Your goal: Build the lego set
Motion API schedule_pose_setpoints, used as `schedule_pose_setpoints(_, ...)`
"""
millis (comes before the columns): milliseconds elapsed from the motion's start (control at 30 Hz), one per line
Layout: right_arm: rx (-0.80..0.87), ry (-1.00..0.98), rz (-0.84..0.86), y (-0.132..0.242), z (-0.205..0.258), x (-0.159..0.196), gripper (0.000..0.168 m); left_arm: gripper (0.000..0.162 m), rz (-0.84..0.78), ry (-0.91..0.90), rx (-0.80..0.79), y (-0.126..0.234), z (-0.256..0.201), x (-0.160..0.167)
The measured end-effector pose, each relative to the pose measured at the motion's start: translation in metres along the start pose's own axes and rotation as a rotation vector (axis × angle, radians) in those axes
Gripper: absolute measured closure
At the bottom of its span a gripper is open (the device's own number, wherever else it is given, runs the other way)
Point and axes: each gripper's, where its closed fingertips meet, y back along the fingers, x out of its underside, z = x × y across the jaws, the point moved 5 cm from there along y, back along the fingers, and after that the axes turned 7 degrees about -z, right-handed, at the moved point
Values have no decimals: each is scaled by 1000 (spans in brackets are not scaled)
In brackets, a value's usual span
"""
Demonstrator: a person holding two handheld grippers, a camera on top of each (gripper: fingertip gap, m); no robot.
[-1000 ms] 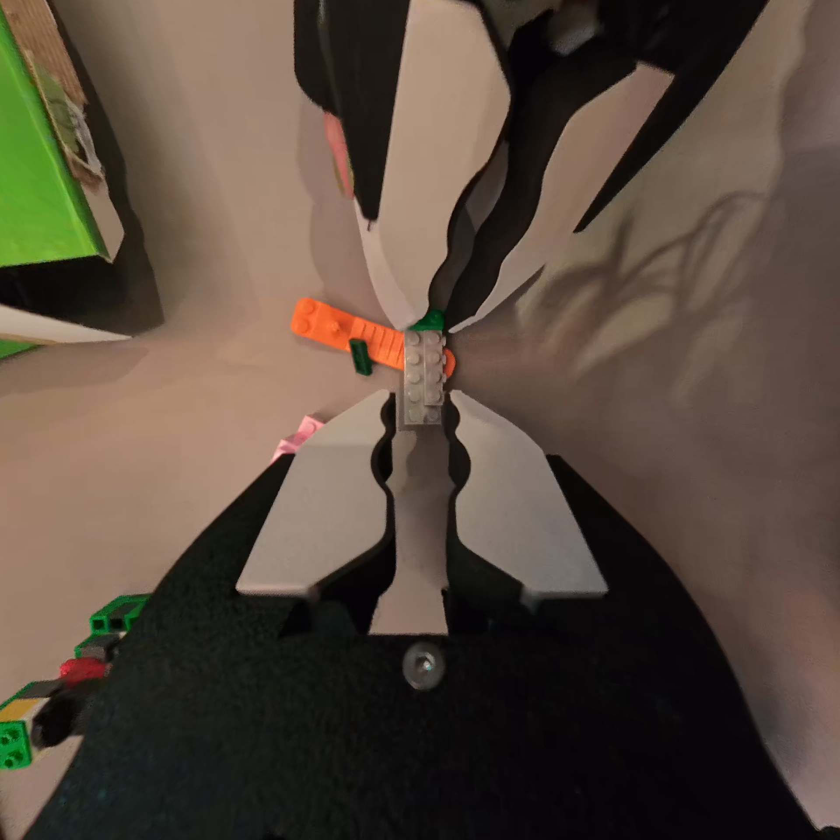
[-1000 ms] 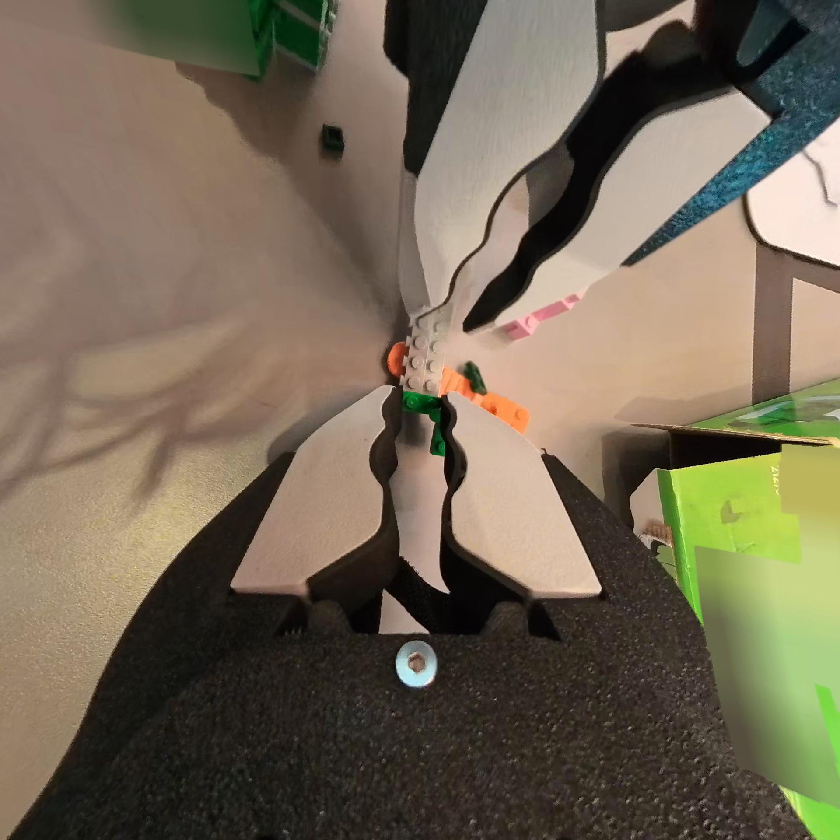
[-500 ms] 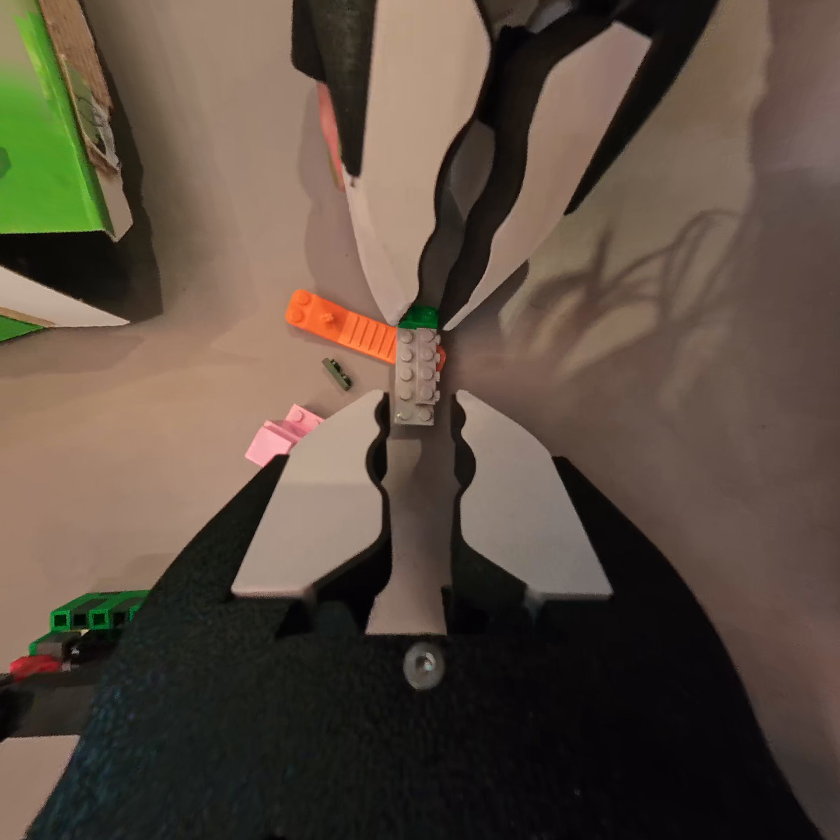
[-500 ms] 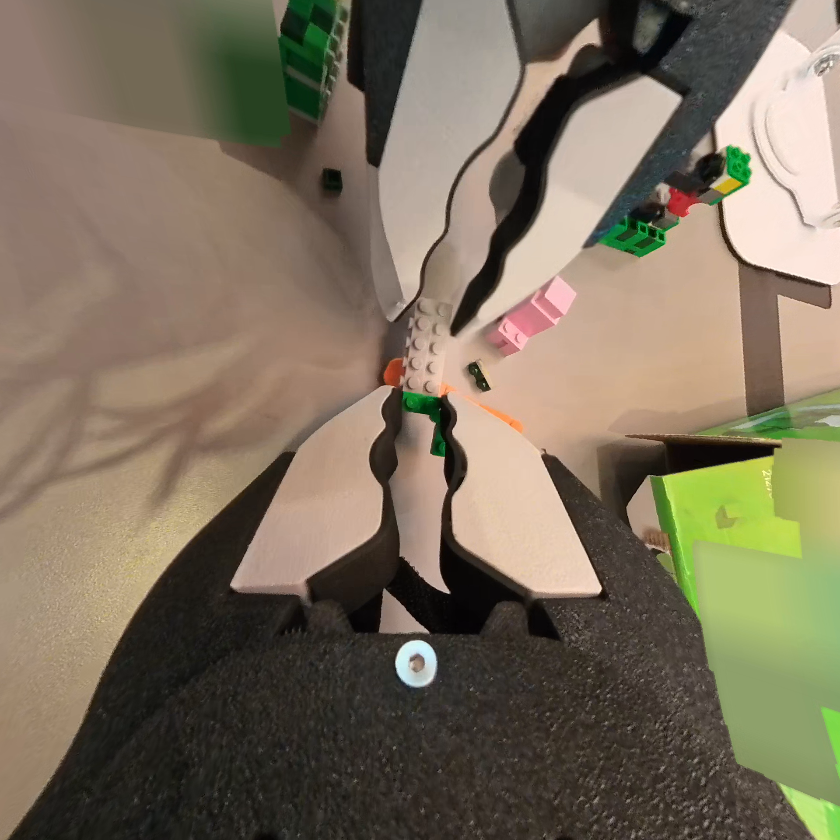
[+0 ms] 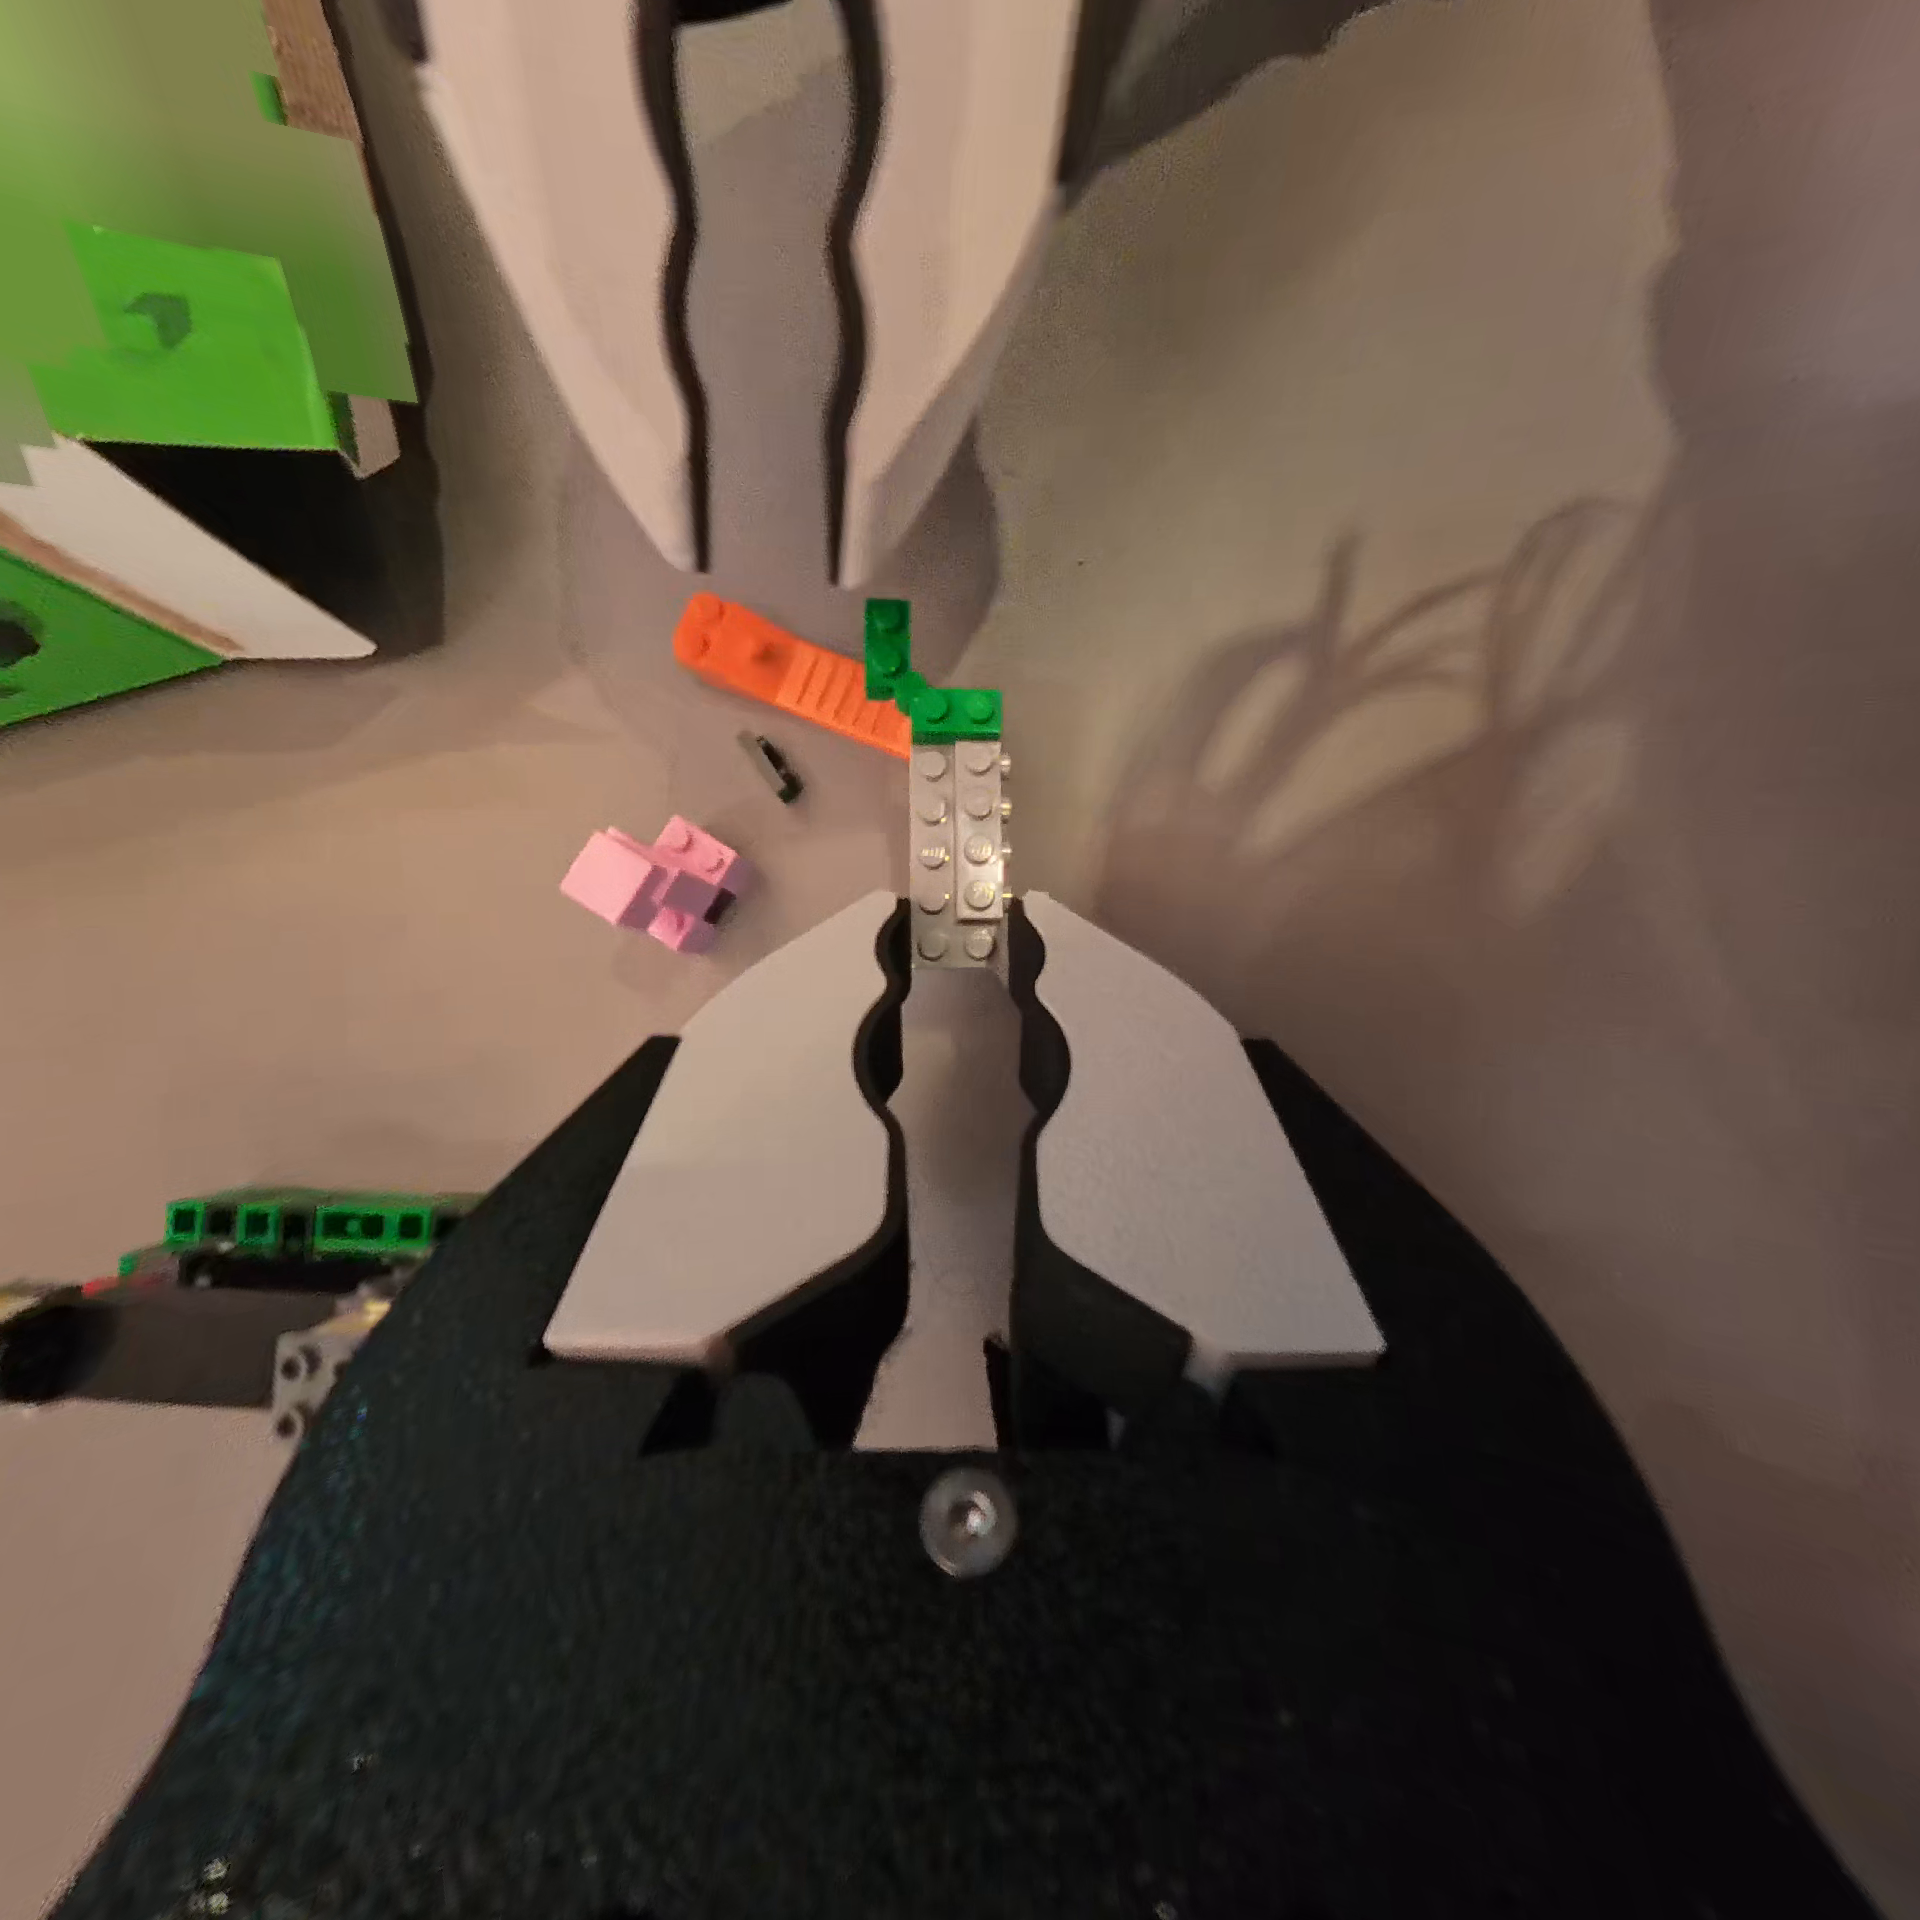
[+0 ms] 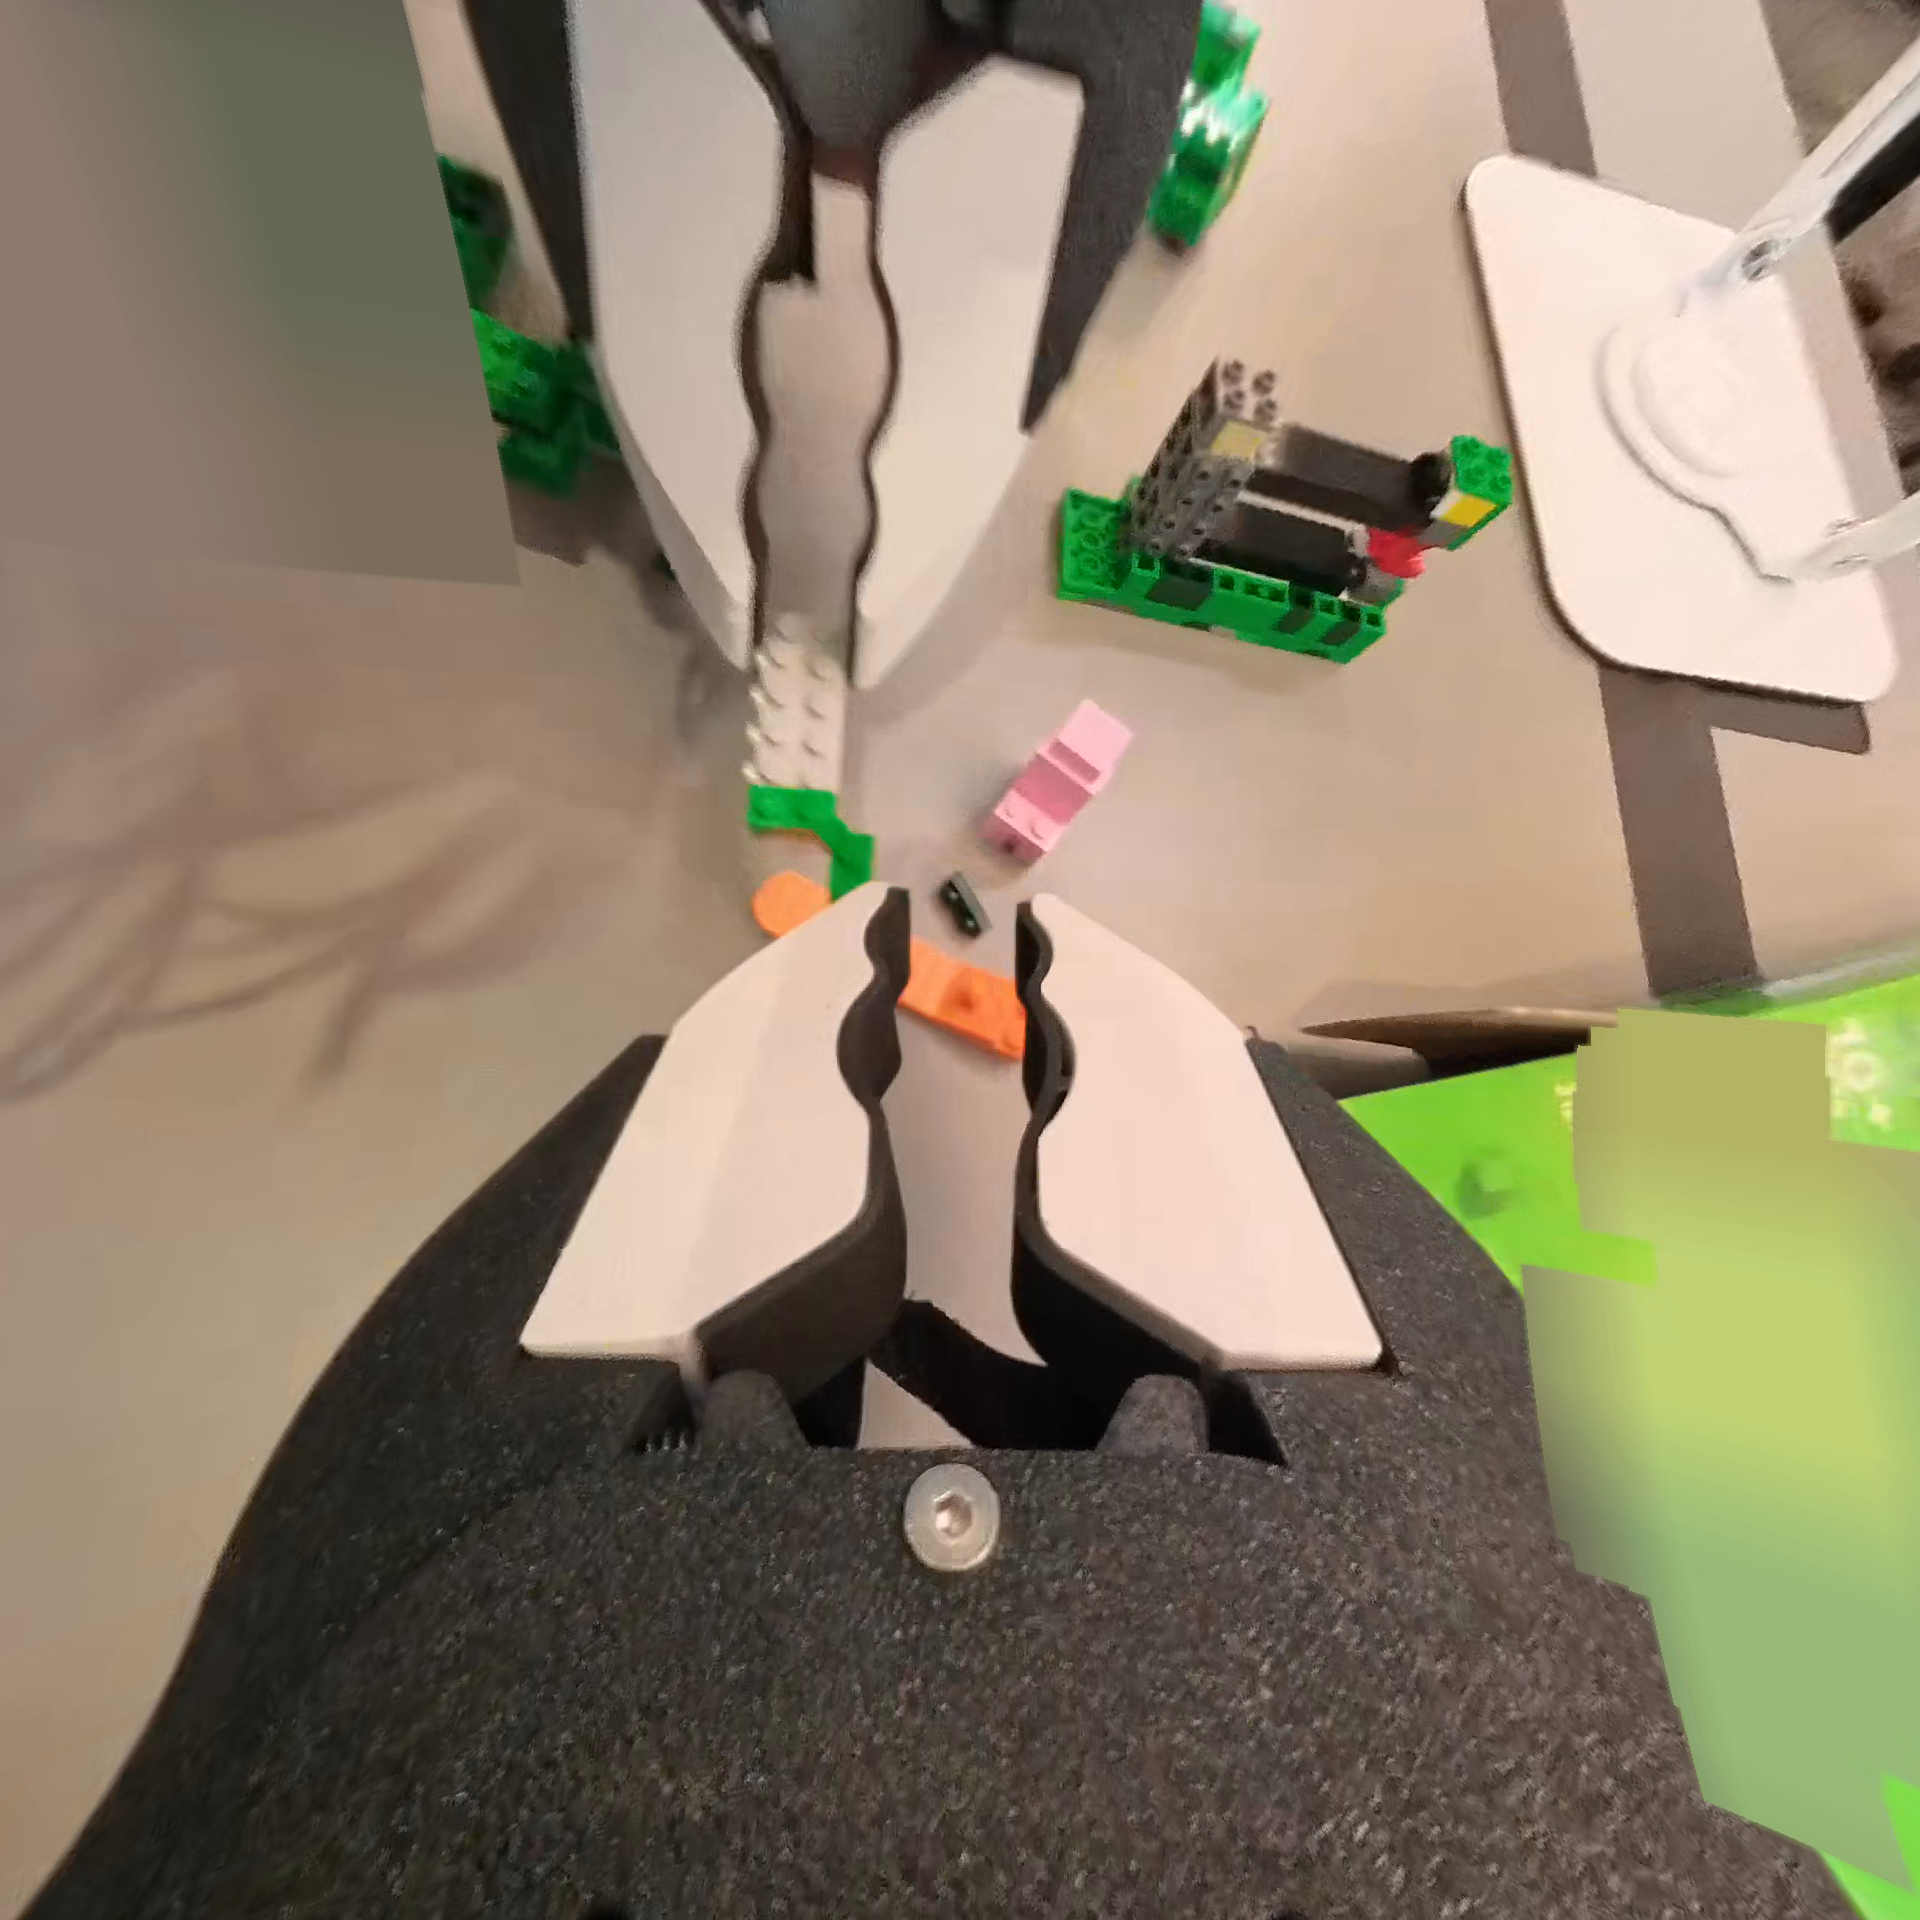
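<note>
My left gripper [image 5: 958,909] is shut on the near end of a grey studded plate [image 5: 961,821] and holds it above the table. A green angled piece [image 5: 940,691] sits on the plate's far end. My right gripper [image 6: 956,899] is open and empty, a short way back from that green piece [image 6: 816,826]. In the right wrist view the left gripper [image 6: 805,665] comes in from the top with the grey plate [image 6: 795,712]. In the left wrist view the right gripper [image 5: 767,566] hangs open at the top.
On the table lie an orange brick separator [image 5: 784,670], a pink piece [image 5: 655,883] and a small dark piece [image 5: 771,767]. A green, grey and black build [image 6: 1247,520] stands farther off. There are loose green bricks [image 6: 530,405], a green box [image 5: 156,343] and a white stand base [image 6: 1662,416]. Left tips to right tips: about 6 centimetres. My right gripper's tips are some 5 centimetres from the orange brick separator [image 5: 784,670]. It turns up in the right wrist view [image 6: 955,985] as well.
My right gripper has opened, let go of the green piece and drawn back. The green piece stays on the grey plate in my left gripper. Both views show more of the table.
</note>
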Motion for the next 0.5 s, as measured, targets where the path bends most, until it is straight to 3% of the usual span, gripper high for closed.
schedule_pose_setpoints(133, -130, 66, 186, -19, -15, 5, 153, 145, -8, 7, -20, 13, -10, 3)
schedule_pose_setpoints(333, -271, 155, 328, -37, -16, 2, 157, 145, -70, 27, -10, 31, -39, -4)
schedule_pose_setpoints(500, -302, 198, 434, -44, -13, 9, 158, 145, -86, 22, -22, 42, -66, -6)
